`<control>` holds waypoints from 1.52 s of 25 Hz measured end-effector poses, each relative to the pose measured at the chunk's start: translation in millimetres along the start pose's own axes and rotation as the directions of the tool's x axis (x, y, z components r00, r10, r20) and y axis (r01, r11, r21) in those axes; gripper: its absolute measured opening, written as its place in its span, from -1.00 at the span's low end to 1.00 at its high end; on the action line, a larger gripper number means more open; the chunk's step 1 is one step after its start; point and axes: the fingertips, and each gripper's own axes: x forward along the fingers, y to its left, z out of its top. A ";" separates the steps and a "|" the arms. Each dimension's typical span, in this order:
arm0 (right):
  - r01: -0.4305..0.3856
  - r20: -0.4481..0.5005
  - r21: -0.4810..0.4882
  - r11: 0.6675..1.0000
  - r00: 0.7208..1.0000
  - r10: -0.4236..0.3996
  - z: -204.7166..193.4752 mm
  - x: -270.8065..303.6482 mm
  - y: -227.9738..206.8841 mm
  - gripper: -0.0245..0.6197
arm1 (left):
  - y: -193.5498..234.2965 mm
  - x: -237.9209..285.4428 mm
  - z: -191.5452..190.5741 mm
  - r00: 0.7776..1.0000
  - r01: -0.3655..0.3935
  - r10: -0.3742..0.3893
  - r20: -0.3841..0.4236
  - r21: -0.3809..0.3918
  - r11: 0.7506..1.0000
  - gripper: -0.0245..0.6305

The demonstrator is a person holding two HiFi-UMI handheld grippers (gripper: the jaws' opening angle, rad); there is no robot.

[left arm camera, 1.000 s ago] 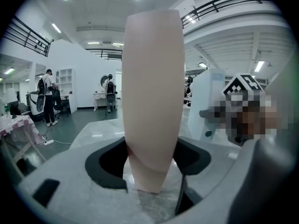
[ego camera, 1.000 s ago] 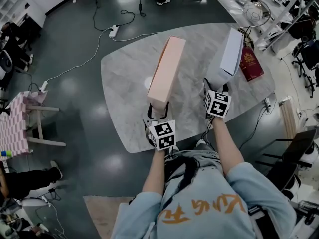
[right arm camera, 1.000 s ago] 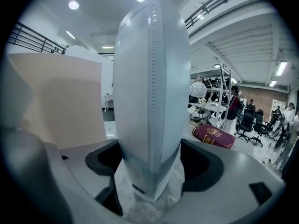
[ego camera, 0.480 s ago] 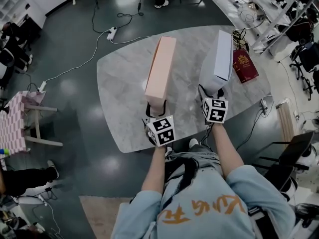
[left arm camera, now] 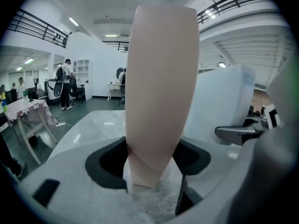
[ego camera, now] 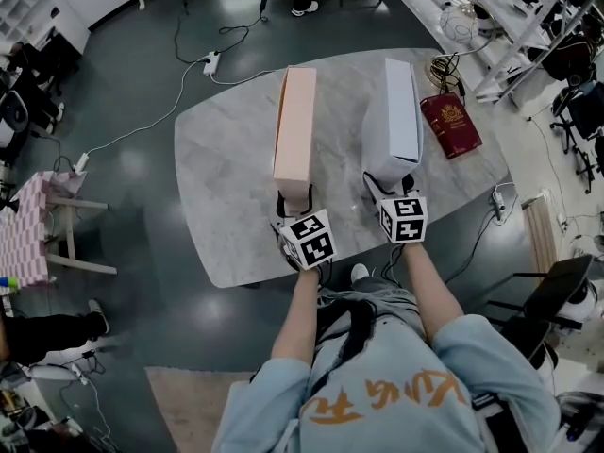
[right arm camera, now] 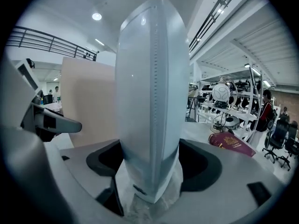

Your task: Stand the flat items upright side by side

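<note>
A long pink box (ego camera: pixel 294 121) stands on its narrow edge over the marble table (ego camera: pixel 226 159), and my left gripper (ego camera: pixel 294 202) is shut on its near end. A white box (ego camera: pixel 402 111) stands on edge to its right, roughly parallel, with my right gripper (ego camera: pixel 391 189) shut on its near end. In the left gripper view the pink box (left arm camera: pixel 161 87) fills the gap between the jaws of the left gripper (left arm camera: pixel 154 160), with the white box (left arm camera: pixel 219 104) beside it. In the right gripper view the white box (right arm camera: pixel 149 97) sits between the jaws of the right gripper (right arm camera: pixel 149 169), with the pink box (right arm camera: pixel 88 106) to its left.
A dark red book (ego camera: pixel 451 125) lies flat on the table just right of the white box, also seen as the red book (right arm camera: pixel 232 142). Cables and a power strip (ego camera: pixel 213 60) lie on the floor beyond the table. Shelving and chairs stand at the right.
Both boxes have swung from leaning right to pointing straight away, now nearly parallel. Both grippers have kept their hold and shifted slightly left in the view.
</note>
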 end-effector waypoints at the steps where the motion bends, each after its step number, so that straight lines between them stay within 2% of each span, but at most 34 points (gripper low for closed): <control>1: -0.016 0.001 -0.008 1.000 1.000 0.016 -0.3 -1.3 -0.1 0.22 | -3.1 0.5 0.7 1.000 -0.007 0.007 0.001 -0.004 1.000 0.02; 14: -0.183 0.020 -0.069 0.981 0.983 0.185 -3.5 -7.1 -8.7 0.22 | -51.2 8.4 -3.0 0.997 -0.077 0.076 -0.017 -0.069 0.995 0.03; 22: -0.255 0.022 -0.123 0.959 0.966 0.259 1.7 -6.3 -8.1 0.22 | -81.1 9.2 -7.3 0.997 -0.074 0.071 -0.039 -0.111 0.991 0.03; 28: -0.288 0.029 -0.112 0.951 0.956 0.293 2.9 -7.1 -14.4 0.22 | -108.6 10.3 -7.7 0.997 -0.065 0.061 -0.040 -0.091 0.994 0.03; 33: -0.309 0.025 -0.119 0.944 0.949 0.314 1.5 -8.3 -17.3 0.22 | -133.6 14.6 -9.5 0.999 -0.025 0.022 -0.049 -0.080 0.996 0.04; 38: -0.331 0.007 -0.121 0.936 0.942 0.334 4.2 -11.2 -20.5 0.22 | -142.1 11.3 -5.0 0.998 -0.016 0.012 -0.059 -0.073 0.997 0.04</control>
